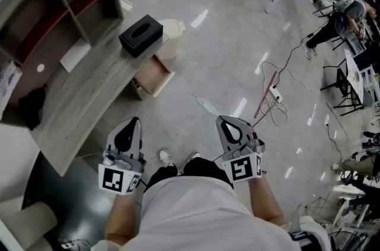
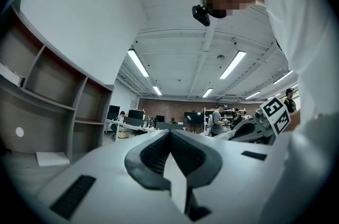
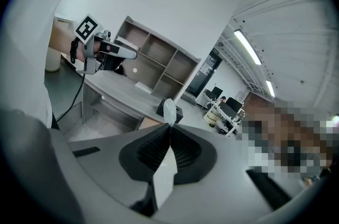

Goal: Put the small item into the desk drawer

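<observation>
right gripper (image 3: 169, 125) jaws clamped on small pale thin item (image 3: 169, 109), maybe plastic, poking past fingertips. left gripper (image 2: 169, 134) jaws closed, empty. open light-wood desk drawer (image 1: 153, 75) well ahead of left fingertips.

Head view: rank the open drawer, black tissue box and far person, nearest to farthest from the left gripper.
1. Open drawer, below the desk edge, just ahead of the left gripper.
2. Black tissue box, on the desktop beyond.
3. Person, far across the floor, top right.
</observation>
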A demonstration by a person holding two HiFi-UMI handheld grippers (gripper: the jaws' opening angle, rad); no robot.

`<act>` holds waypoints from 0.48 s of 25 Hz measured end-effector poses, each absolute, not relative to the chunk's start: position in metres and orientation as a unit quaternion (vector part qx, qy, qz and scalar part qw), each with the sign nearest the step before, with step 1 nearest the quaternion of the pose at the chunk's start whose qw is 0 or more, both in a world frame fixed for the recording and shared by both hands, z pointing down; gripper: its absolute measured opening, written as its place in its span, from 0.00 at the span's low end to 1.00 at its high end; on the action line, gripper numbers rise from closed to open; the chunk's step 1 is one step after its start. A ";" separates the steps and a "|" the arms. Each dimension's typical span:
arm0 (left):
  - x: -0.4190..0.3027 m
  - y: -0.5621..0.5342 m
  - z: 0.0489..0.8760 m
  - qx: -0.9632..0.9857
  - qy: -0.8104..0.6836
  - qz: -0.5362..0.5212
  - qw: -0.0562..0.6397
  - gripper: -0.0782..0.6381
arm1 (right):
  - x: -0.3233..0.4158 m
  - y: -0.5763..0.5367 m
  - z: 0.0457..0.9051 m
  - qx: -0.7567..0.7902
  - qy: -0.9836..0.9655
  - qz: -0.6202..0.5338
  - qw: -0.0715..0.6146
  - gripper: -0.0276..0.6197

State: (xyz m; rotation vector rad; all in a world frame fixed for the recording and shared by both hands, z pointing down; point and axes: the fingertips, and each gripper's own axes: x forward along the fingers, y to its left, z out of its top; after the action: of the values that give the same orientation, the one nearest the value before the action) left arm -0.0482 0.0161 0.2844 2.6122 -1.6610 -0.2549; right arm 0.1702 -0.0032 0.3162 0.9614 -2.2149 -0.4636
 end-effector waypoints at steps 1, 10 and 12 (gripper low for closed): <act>-0.049 0.011 0.284 0.840 -0.536 -0.082 0.015 0.13 | 0.170 -0.009 0.317 0.368 -0.849 -0.177 0.334 0.08; -0.047 -0.026 0.281 0.806 -0.588 -0.062 0.008 0.13 | 0.165 -0.082 0.323 0.321 -0.876 -0.192 0.304 0.08; -0.040 -0.033 0.271 0.797 -0.601 -0.057 -0.004 0.13 | 0.166 -0.100 0.322 0.301 -0.883 -0.200 0.298 0.08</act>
State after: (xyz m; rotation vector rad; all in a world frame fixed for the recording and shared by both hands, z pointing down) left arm -0.0398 -0.0328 0.2706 2.5120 -1.8919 -0.1799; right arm 0.1663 -0.1001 0.3216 0.8002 -2.3476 -0.5325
